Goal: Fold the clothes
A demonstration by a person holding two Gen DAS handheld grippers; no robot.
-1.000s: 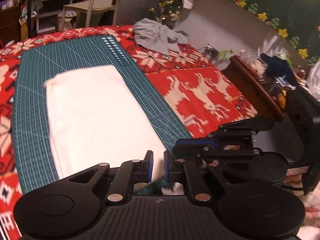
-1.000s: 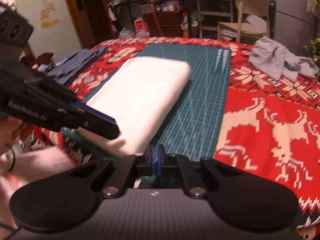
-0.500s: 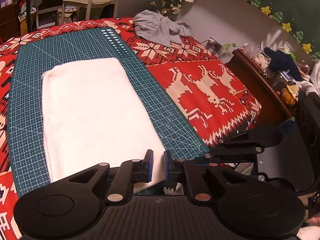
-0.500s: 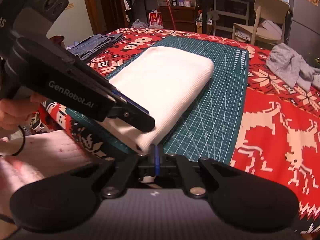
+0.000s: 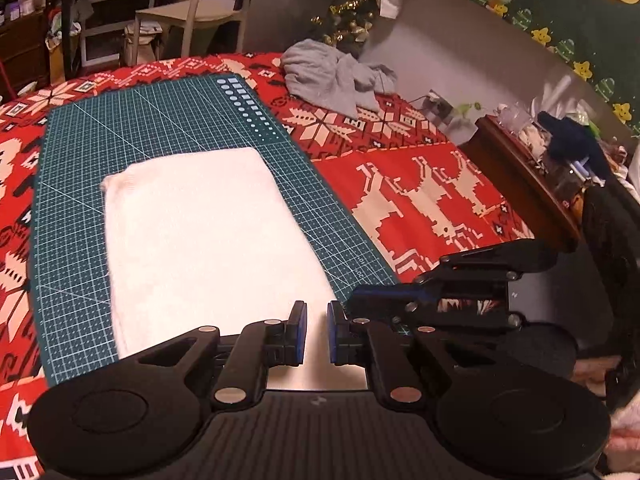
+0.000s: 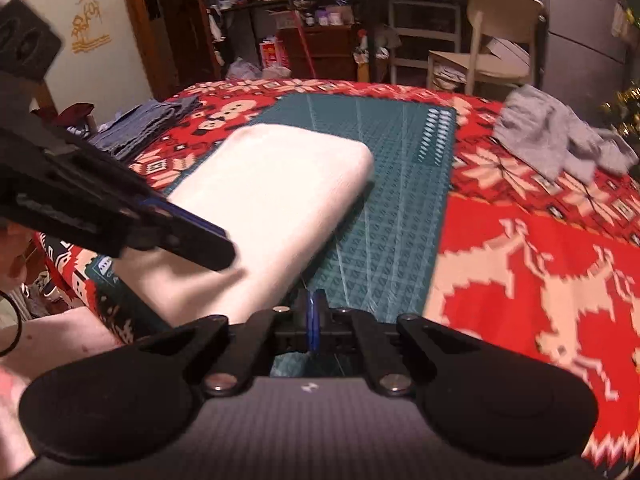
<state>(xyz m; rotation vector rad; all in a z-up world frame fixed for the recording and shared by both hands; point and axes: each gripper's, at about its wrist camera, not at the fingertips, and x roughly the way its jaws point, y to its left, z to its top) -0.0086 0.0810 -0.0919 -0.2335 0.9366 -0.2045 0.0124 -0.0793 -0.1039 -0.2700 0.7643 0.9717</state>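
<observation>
Lift the near edge of the white cloth (image 5: 208,236) evenly toward the far edge, left tongs (image 5: 313,334) slightly parted over it, right tongs (image 6: 313,326) closed empty

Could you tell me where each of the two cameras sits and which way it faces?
Left wrist: on the left tongs, looking down along them at the white folded cloth on the green cutting mat; the right tongs enter at right.
Right wrist: on the right tongs, shut, facing the same cloth from its other side; the left tongs and a bare forearm show at left.
Shared: cloth, mat, grey garment, red reindeer cover.
</observation>
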